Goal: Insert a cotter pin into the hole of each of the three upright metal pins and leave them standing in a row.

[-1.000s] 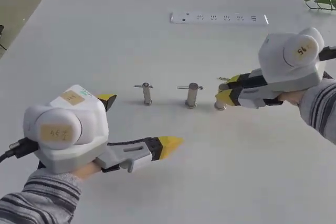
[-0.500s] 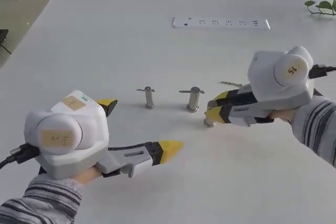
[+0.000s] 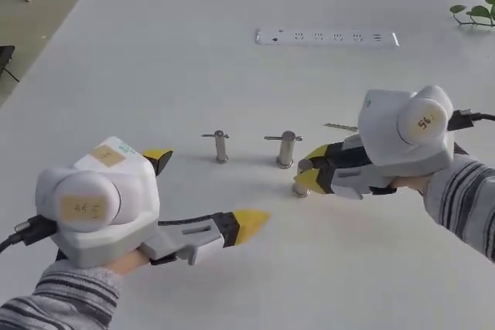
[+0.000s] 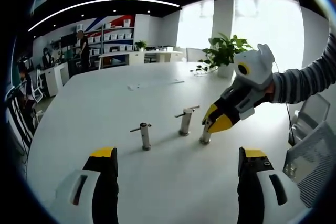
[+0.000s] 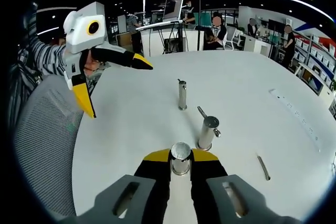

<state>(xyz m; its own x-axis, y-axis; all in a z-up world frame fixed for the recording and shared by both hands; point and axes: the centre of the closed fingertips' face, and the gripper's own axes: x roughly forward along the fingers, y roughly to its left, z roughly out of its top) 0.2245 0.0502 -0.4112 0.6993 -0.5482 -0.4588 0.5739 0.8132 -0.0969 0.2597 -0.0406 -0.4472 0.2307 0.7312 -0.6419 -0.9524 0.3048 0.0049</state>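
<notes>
Right gripper (image 3: 308, 169) clamped on a metal pin (image 3: 301, 190), left gripper (image 3: 209, 188) spread wide

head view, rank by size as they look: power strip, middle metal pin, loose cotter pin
1. power strip, longest though farthest
2. middle metal pin
3. loose cotter pin, similar length but far thinner

Left metal pin (image 3: 221, 147): stood upright, first cotter pin (image 3: 210, 135) crosswise through its top. Middle metal pin (image 3: 287, 149): likewise upright, second cotter pin (image 3: 272, 137) through it. Third metal pin (image 3: 300, 189): upright, nearer, just right, pinched by right gripper (image 3: 308, 168). Loose cotter pin (image 3: 340, 127): lay flat, farther right.
</notes>
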